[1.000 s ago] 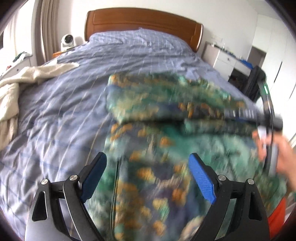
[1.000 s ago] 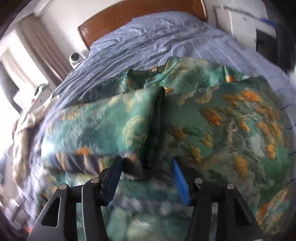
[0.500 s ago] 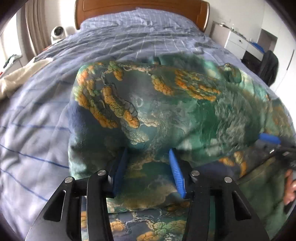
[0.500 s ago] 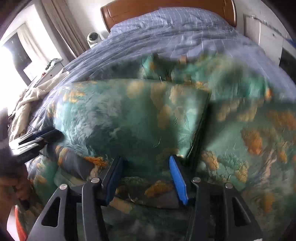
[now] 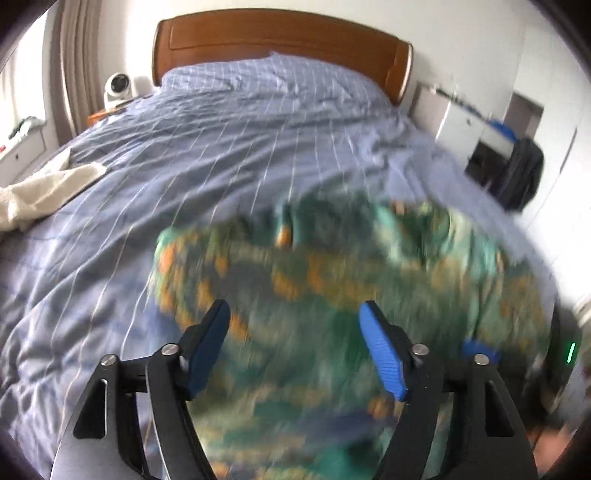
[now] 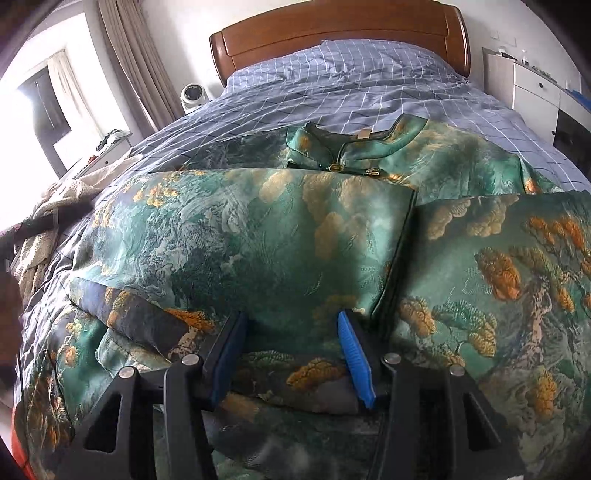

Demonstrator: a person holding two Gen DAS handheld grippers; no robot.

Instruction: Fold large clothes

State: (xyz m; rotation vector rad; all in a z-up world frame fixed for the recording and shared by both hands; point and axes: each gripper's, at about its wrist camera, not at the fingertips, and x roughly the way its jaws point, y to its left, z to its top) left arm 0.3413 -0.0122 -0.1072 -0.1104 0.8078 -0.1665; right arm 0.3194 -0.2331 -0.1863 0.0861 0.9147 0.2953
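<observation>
A large green garment with orange and gold patterns (image 6: pixel 280 243) lies on the bed, collar toward the headboard, with a folded panel laid across its left part. It is blurred in the left wrist view (image 5: pixel 332 295). My left gripper (image 5: pixel 295 350) is open and empty above the garment's near part. My right gripper (image 6: pixel 291 350) has its jaws apart, resting at the folded panel's near edge with cloth between the fingers. The right gripper shows at the left wrist view's right edge (image 5: pixel 480 349).
The bed has a blue checked cover (image 5: pixel 221 155) and a wooden headboard (image 6: pixel 332 29). A cream blanket (image 5: pixel 40 192) lies at the bed's left side. A white nightstand (image 6: pixel 535 92) and a dark bag (image 5: pixel 521 173) stand at the right.
My left gripper opened, let go of the garment fold and pulled back and up. My right gripper opened a little wider at the fold's edge.
</observation>
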